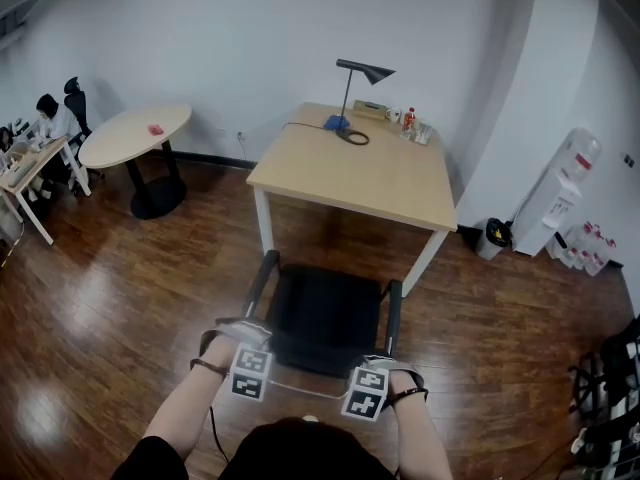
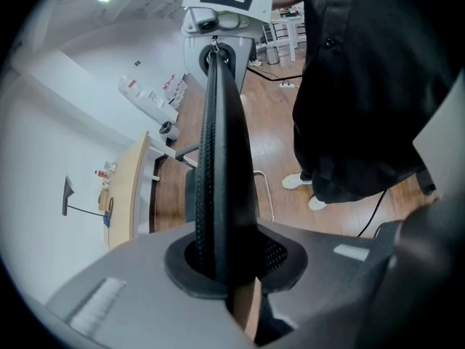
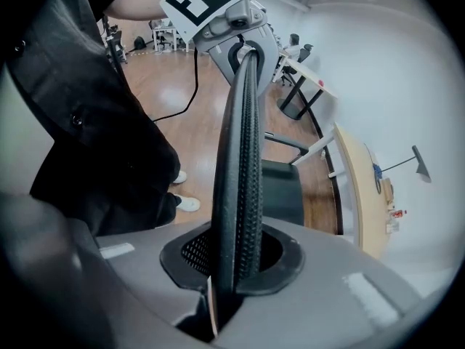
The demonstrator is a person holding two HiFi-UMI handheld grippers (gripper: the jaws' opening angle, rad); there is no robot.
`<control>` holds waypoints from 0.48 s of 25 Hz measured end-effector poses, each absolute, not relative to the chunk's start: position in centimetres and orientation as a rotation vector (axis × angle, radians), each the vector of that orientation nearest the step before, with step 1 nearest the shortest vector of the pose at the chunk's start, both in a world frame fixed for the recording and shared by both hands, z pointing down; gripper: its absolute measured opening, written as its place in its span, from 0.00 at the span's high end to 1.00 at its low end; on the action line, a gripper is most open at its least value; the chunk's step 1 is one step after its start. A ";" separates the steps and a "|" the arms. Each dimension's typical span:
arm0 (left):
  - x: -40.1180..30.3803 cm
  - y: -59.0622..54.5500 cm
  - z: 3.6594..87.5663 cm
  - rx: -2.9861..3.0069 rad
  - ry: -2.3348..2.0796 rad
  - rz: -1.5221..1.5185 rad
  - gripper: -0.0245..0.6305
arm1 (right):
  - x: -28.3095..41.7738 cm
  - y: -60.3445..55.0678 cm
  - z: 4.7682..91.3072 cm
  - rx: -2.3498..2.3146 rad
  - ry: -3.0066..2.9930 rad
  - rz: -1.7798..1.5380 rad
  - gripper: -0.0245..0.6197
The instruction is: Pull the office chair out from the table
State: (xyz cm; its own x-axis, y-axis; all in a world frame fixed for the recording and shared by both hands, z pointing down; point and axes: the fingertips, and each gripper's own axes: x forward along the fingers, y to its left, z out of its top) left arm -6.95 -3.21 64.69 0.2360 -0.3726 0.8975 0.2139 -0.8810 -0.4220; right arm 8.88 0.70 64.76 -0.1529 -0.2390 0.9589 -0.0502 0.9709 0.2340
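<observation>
The black office chair (image 1: 325, 318) stands on the wood floor a little in front of the light wooden table (image 1: 360, 168), its seat free of the table's edge. My left gripper (image 1: 255, 380) is shut on the left end of the mesh backrest's top edge (image 2: 225, 158). My right gripper (image 1: 360, 398) is shut on the right end of that same edge (image 3: 243, 166). In each gripper view the thin backrest runs up from between the jaws to the other gripper's marker cube. The seat (image 3: 280, 191) shows beyond the backrest.
A desk lamp (image 1: 360, 73), bottles and cups stand at the table's far end. A round table (image 1: 135, 133) is at the back left, with a person (image 1: 50, 118) at a desk beyond it. A water dispenser (image 1: 560, 193) and a bin (image 1: 492, 236) stand at the right wall.
</observation>
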 end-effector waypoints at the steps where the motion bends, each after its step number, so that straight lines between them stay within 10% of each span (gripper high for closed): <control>1: -7.1 -3.0 64.7 -2.055 0.146 -1.683 0.89 | 8.8 0.9 64.8 0.228 -1.717 -0.169 0.86; 6: -7.5 -3.1 64.1 -2.076 0.198 -1.625 0.88 | 8.5 0.1 64.4 0.351 -1.715 -0.230 0.85; 12: -7.9 -3.1 59.3 -2.033 0.376 -1.414 0.65 | 9.5 0.3 60.9 0.501 -1.753 -0.339 0.73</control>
State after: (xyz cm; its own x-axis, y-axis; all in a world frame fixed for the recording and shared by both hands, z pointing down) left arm -7.86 -3.06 59.30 0.3844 -0.5558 0.7371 0.1158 -0.7631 -0.6358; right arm 9.55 0.31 60.90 -0.1862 -0.5025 0.8443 -0.1510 0.8637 0.4808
